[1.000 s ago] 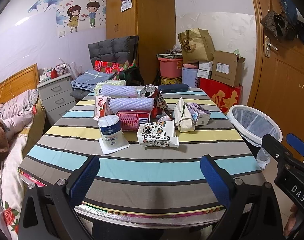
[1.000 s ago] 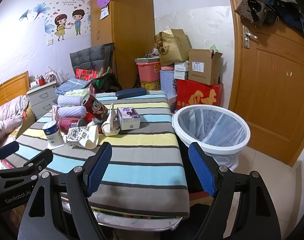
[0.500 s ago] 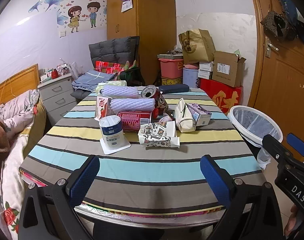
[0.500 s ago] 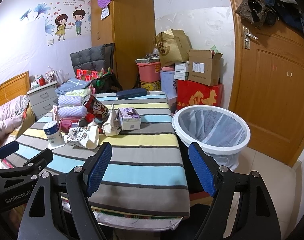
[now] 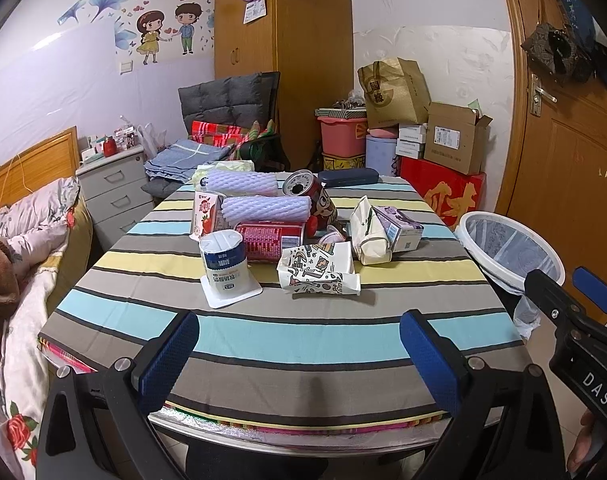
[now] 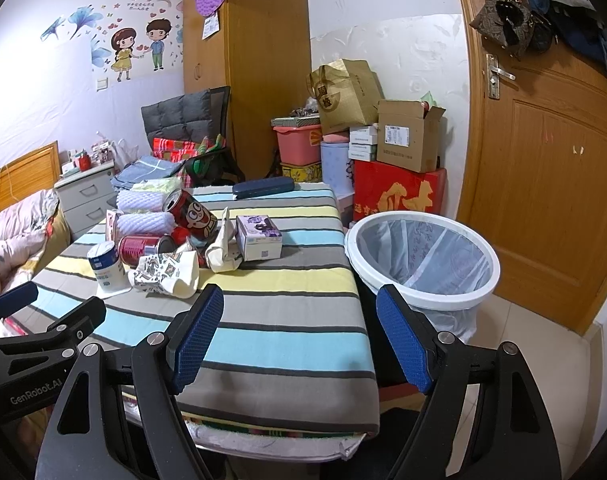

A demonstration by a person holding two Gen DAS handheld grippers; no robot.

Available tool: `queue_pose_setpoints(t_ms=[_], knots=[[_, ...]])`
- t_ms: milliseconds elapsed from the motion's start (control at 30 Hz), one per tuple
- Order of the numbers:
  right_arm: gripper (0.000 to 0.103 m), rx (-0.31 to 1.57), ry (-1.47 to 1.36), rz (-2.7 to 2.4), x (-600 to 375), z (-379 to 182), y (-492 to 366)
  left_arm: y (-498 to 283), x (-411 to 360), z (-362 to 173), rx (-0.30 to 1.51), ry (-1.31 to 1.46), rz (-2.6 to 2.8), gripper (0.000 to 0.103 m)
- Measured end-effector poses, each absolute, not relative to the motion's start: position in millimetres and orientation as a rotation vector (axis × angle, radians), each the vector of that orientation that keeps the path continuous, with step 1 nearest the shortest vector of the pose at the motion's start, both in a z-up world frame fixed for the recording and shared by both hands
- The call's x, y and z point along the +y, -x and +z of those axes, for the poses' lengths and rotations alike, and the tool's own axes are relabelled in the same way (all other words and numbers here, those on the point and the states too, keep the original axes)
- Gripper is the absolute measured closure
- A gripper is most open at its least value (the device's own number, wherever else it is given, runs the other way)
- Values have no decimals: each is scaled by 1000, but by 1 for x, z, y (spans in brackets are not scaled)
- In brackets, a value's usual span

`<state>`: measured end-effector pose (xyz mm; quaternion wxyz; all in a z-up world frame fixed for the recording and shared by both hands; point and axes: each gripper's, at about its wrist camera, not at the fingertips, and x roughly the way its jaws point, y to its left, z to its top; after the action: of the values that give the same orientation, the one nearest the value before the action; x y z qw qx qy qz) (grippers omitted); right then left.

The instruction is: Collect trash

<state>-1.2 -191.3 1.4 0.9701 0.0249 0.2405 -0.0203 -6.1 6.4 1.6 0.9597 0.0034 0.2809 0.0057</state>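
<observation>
Both tongs, left tongs (image 5: 299,354) and right tongs (image 6: 299,340), are hanging wide open and gripping nothing, level over the worktop (image 5: 287,344) near edge. I'm eyeing the trash pile (image 5: 295,236) mid-worktop, bin (image 6: 423,256) beside it. Cans are probably leaning, so nudging one risks rolling it off.

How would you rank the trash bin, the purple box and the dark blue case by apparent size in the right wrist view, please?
1. trash bin, clearly largest, though nearest.
2. purple box and dark blue case look alike; the case lies farther off, so unranked.
</observation>
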Motion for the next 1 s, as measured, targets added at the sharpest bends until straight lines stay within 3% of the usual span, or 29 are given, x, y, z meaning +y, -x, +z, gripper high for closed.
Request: queue_pose_setpoints(t_ms=[1000], knots=[[23, 499, -53, -20, -193, -1, -8, -8, 17, -5, 600, -10, 12, 1]])
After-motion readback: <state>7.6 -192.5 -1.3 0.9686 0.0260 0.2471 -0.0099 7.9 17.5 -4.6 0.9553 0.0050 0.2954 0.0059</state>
